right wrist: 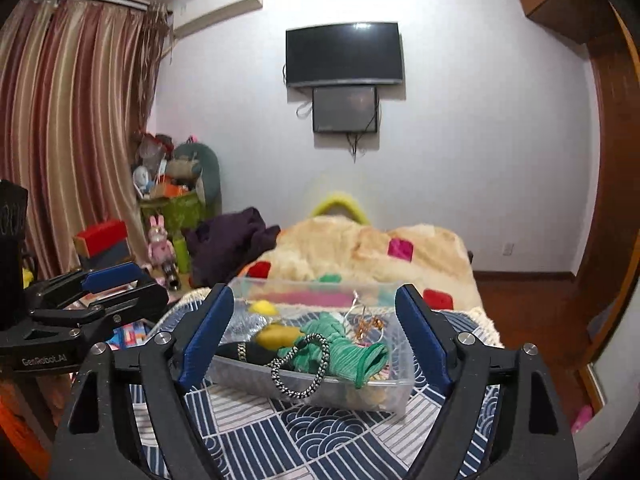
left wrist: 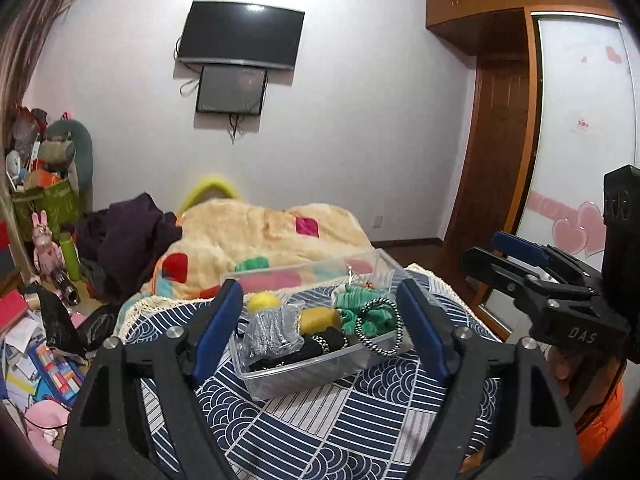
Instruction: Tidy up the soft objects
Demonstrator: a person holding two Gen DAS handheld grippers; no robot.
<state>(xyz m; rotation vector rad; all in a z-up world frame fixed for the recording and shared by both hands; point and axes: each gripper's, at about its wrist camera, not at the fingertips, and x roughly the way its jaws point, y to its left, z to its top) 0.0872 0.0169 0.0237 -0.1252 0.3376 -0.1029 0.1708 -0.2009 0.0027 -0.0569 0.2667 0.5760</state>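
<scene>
bin [left wrist: 280, 376] of soft items ahead, between both jaws | left gripper [left wrist: 320, 316] wide, empty | right gripper [right wrist: 314, 320] wide, empty

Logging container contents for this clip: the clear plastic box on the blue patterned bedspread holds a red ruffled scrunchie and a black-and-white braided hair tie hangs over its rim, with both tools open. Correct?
Not quite: the ruffled scrunchie is green, not red, as the right wrist view shows. The clear plastic box does sit on the blue patterned bedspread, the black-and-white braided hair tie hangs over its rim, and the left tool and right tool are open.
</scene>
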